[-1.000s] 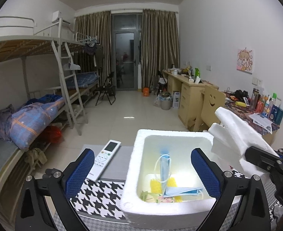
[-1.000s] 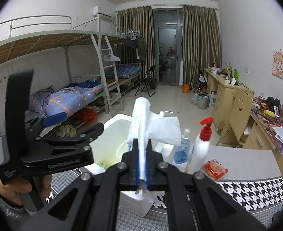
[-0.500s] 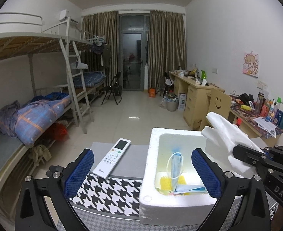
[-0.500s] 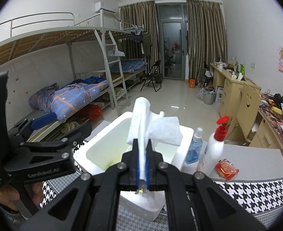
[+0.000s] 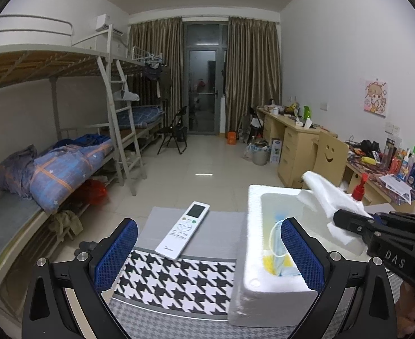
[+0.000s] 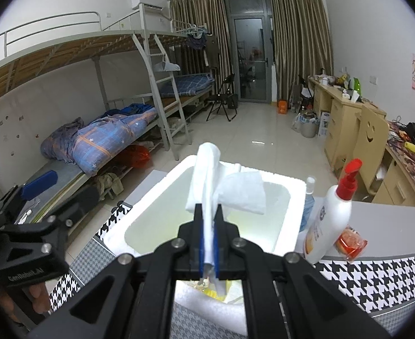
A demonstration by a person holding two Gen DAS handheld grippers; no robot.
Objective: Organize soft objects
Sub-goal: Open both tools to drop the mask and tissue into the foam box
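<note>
Right gripper: jaws clamped on one white tissue, held above the open foam box.
Left gripper: jaws spread wide, holding nothing, over the houndstooth mat.
Room: the box's near wall sits by the left gripper's right finger; the mat between the fingers is bare.
Left view only: one remote, one face mask in the box.
Right view only: two bottles, a pump bottle and a spray bottle, just right of the box.
</note>
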